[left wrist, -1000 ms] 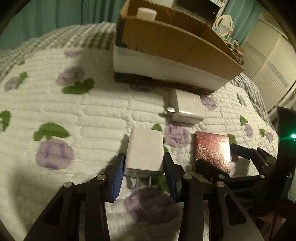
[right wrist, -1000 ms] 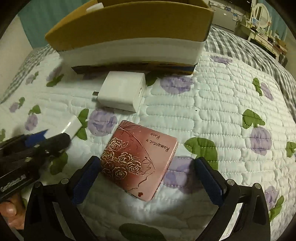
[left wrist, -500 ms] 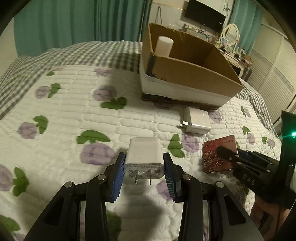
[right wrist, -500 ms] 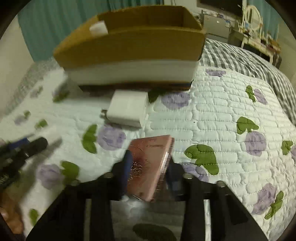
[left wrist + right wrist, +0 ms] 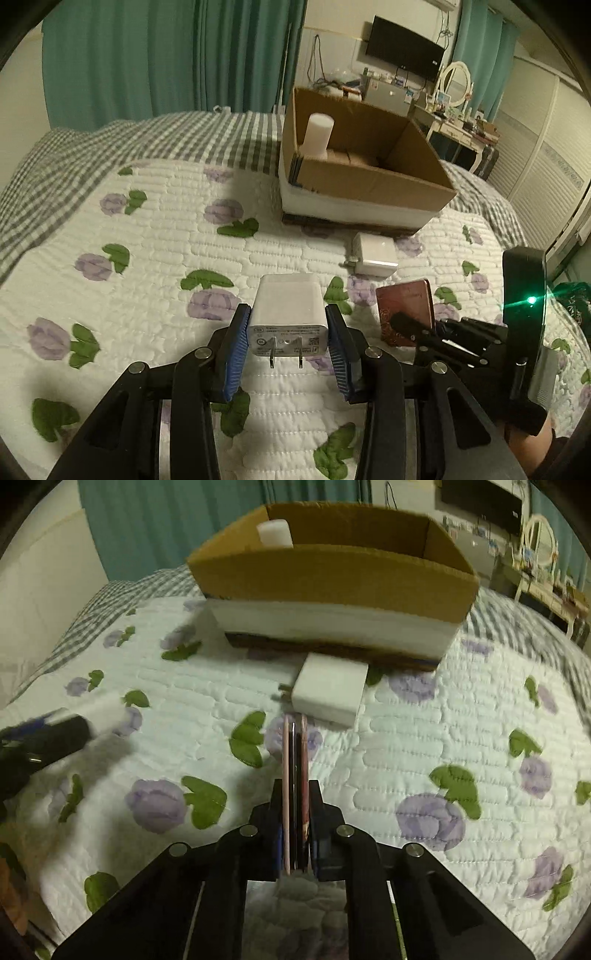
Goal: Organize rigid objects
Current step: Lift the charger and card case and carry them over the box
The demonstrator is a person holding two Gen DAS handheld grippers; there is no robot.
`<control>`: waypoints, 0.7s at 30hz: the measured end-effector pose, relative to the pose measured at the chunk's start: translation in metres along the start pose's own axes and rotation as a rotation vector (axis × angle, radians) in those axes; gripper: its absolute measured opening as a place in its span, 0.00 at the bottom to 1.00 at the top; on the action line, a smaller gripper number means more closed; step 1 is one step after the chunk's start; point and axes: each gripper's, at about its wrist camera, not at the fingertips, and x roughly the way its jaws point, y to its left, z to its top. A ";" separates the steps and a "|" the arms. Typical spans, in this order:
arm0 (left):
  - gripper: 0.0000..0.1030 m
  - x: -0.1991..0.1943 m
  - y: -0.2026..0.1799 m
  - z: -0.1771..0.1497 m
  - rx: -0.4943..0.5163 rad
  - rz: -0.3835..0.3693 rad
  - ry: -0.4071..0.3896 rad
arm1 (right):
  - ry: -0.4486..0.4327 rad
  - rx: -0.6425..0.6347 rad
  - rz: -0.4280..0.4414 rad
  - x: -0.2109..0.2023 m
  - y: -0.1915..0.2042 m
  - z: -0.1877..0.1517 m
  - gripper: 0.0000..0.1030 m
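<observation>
Prongs faced the camera as the left gripper (image 5: 289, 334) clamped a smooth white wall charger (image 5: 288, 315), lifted off the quilt (image 5: 155, 229). The right gripper (image 5: 295, 830) pinched a thin pink rose-printed case (image 5: 294, 771) edge-on, probably for dropping into the cardboard box (image 5: 365, 181) at one o'clock. A second white charger (image 5: 373, 254) lay before it.

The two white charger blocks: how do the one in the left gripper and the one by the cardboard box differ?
The white two-prong charger is clamped between the left gripper's blue pads, above the quilt; the wider white charger block lies flat and untouched on the floral quilt before the open cardboard box. The held one's prongs face the camera; the lying one's plug points sideways. Both are white, rigid and boxy.
</observation>
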 end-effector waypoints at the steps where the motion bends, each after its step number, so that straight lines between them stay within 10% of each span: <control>1: 0.39 -0.005 -0.002 0.001 0.006 0.000 -0.011 | -0.003 0.009 0.006 -0.003 -0.001 -0.001 0.10; 21: 0.39 -0.110 -0.058 0.064 0.082 -0.091 -0.317 | -0.446 0.063 0.004 -0.209 -0.027 0.032 0.09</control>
